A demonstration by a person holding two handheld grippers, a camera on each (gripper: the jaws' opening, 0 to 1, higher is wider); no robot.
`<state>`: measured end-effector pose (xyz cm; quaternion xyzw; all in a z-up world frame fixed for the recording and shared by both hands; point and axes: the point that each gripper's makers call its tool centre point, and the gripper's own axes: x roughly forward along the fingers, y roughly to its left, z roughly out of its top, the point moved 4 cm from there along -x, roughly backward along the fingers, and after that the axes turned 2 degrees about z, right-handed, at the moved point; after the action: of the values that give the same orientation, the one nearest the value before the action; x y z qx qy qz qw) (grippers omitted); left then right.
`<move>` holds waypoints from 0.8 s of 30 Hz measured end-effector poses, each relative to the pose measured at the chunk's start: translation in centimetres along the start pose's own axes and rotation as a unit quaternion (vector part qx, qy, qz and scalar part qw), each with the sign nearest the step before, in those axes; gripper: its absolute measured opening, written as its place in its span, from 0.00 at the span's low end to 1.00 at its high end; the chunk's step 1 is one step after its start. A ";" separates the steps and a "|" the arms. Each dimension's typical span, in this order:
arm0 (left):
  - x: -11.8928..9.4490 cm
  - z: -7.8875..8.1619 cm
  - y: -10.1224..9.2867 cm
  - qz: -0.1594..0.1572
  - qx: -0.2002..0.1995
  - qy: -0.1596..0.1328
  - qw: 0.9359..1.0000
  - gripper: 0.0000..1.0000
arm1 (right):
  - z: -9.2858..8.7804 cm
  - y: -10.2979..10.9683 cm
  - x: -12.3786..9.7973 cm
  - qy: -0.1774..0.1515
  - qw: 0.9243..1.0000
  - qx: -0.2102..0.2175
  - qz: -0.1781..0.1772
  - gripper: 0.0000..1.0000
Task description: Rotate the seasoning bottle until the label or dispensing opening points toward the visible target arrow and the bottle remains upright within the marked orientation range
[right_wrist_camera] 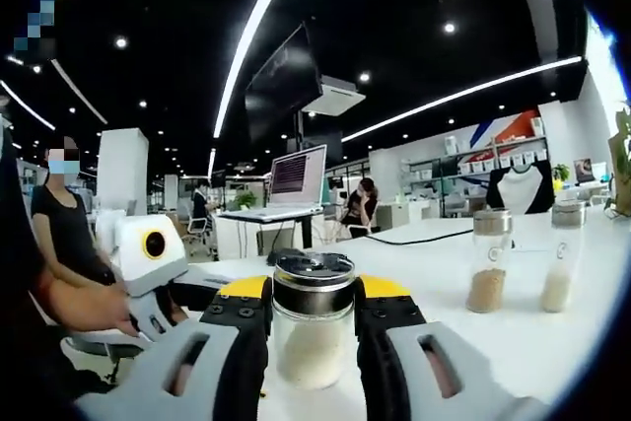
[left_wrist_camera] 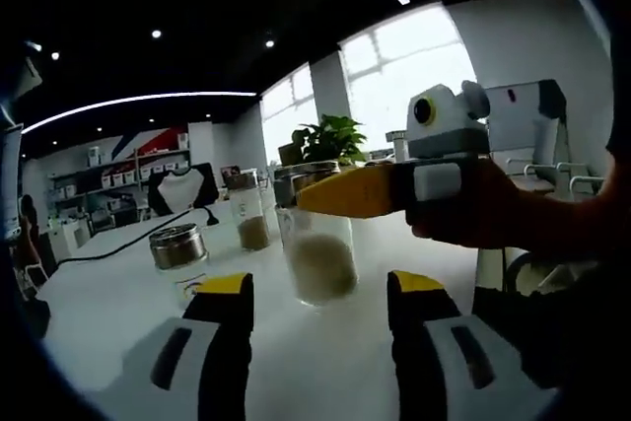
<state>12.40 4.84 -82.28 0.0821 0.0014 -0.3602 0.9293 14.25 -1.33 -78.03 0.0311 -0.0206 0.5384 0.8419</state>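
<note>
A clear glass seasoning bottle [left_wrist_camera: 317,258] with pale grains and a metal lid stands upright on the white table [left_wrist_camera: 108,293]. My right gripper [left_wrist_camera: 340,194] comes in from the right, its yellow jaws clamped at the bottle's top, with a hand behind it. In the right gripper view the same bottle [right_wrist_camera: 314,332] sits between the jaws of my right gripper [right_wrist_camera: 314,291], which is shut on it just under the lid. My left gripper [left_wrist_camera: 323,288] is open, its jaws wide apart just in front of the bottle, not touching it. The left gripper [right_wrist_camera: 148,258] also shows at the left, held by a hand.
A short metal-lidded jar [left_wrist_camera: 177,246] and a tall bottle [left_wrist_camera: 251,209] stand left of the seasoning bottle. Two tall bottles [right_wrist_camera: 490,263] [right_wrist_camera: 559,258] stand to the right. A laptop [right_wrist_camera: 296,179], a black cable [right_wrist_camera: 424,237] and a seated person [right_wrist_camera: 69,234] are around the table.
</note>
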 end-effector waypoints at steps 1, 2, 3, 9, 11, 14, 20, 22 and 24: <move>0.0 -0.1 -0.2 -0.006 0.002 0.003 1.000 0.52 | 0.0 0.6 0.0 -0.003 1.000 -0.008 0.015 0.31; 0.0 -0.1 -0.2 -0.006 0.002 0.005 1.000 0.50 | 0.0 1.4 0.0 -0.005 0.999 -0.019 0.038 0.31; -0.1 -0.1 -0.2 -0.006 0.001 0.004 1.000 0.49 | 0.1 1.8 0.0 -0.008 0.999 -0.021 0.048 0.31; -0.2 0.2 -1.1 -0.032 -0.019 -0.011 0.999 0.41 | 0.3 3.5 -0.3 -0.019 0.997 -0.021 0.072 0.31; -0.3 0.1 -1.8 -0.036 -0.016 -0.009 0.999 0.37 | 0.2 3.5 -0.3 -0.019 0.997 -0.022 0.072 0.31; -0.4 -0.1 -1.9 -0.022 -0.018 -0.005 1.000 0.37 | -0.1 3.3 -0.6 -0.024 0.998 -0.014 0.054 0.32; -0.1 -0.4 -1.0 0.025 -0.002 0.012 1.000 0.36 | -0.6 3.3 -0.3 -0.027 0.999 -0.018 -0.043 0.32; -0.2 -0.1 -1.1 0.038 0.003 0.007 0.999 0.36 | -0.6 3.4 -0.1 -0.025 0.997 -0.017 -0.066 0.32; -0.3 0.0 -1.1 0.045 0.007 0.006 0.999 0.36 | -0.5 3.3 0.2 -0.016 0.995 -0.027 -0.095 0.32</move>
<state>11.45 4.18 -82.42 0.0911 0.0006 -0.3171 0.9440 11.34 0.22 -78.39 0.0186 -0.0452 0.4543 0.8895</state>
